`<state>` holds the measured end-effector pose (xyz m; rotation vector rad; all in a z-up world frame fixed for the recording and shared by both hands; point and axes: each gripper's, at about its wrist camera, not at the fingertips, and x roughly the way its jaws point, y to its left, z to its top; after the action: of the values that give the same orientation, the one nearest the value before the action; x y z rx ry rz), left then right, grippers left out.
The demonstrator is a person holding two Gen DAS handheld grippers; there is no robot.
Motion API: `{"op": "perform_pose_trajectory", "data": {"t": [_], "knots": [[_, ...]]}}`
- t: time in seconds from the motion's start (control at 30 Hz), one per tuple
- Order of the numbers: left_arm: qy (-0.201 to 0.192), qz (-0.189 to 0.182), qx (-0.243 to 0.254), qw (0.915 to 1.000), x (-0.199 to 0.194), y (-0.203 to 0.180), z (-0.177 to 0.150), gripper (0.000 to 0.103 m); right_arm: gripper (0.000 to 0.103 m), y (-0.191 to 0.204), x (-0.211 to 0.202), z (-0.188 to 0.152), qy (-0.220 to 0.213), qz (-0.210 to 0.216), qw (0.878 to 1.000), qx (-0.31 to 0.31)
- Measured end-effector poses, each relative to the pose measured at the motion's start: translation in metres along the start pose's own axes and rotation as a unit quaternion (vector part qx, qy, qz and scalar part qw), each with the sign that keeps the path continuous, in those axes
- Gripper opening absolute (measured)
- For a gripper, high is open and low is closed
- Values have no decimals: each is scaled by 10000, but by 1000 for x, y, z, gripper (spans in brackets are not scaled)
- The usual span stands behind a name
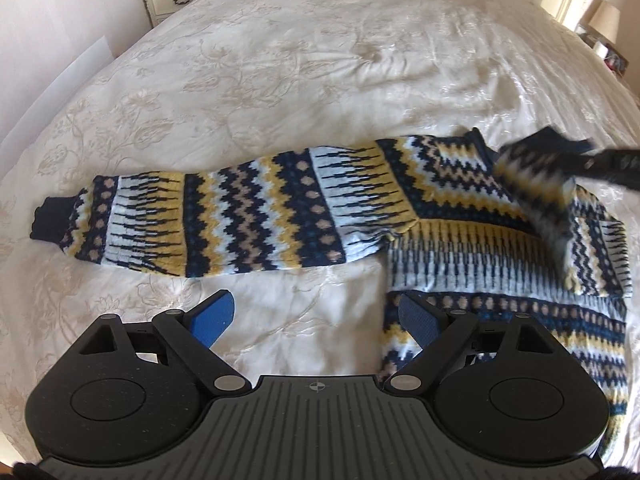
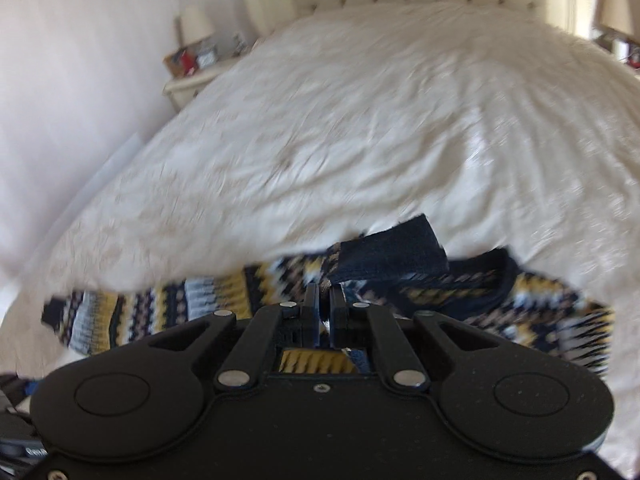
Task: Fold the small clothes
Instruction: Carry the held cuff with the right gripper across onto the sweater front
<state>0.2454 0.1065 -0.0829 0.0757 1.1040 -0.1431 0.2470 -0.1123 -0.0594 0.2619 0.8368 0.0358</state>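
One sweater [image 1: 460, 216], sleeve [image 1: 208, 220] lengthwise left

We lose the sweater [image 1: 500, 240] at the right and lower edges of the left wrist view, where its body runs under the left gripper [image 1: 316, 316] housing. The right gripper [image 1: 608, 166] enters that view only as a dark smear, and the sleeve [image 1: 532, 184] it lifts is too blurred to read. In the right wrist view the bedspread [image 2: 360, 120] smears, and the nightstand [image 2: 192, 80] items are perhaps frames.
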Motion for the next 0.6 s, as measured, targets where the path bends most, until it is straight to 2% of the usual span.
{"op": "perform_pose_trajectory", "data": {"t": [0.07, 0.13, 0.27, 0.3, 0.37, 0.6], "knots": [[16, 18, -71, 10000, 2, 4, -1, 90, 13, 13, 15, -12, 179, 75, 9998, -100], [25, 20, -160, 9999, 5, 5, -1, 90, 19, 26, 21, -24, 305, 125, 9991, -258], [40, -13, -322, 9995, 9, 1, 0, 90, 20, 31, 24, -35, 457, 288, 9973, -498], [30, -20, -342, 9994, 9, -2, 1, 90, 23, 27, 21, -37, 468, 305, 9973, -480], [-7, -26, -341, 9994, 11, -11, 5, 90, 36, 13, 15, -40, 480, 306, 9977, -381], [-36, -218, -78, 9997, 26, -58, 23, 90, 38, -58, 2, -48, 610, -199, 9979, -25]]}}
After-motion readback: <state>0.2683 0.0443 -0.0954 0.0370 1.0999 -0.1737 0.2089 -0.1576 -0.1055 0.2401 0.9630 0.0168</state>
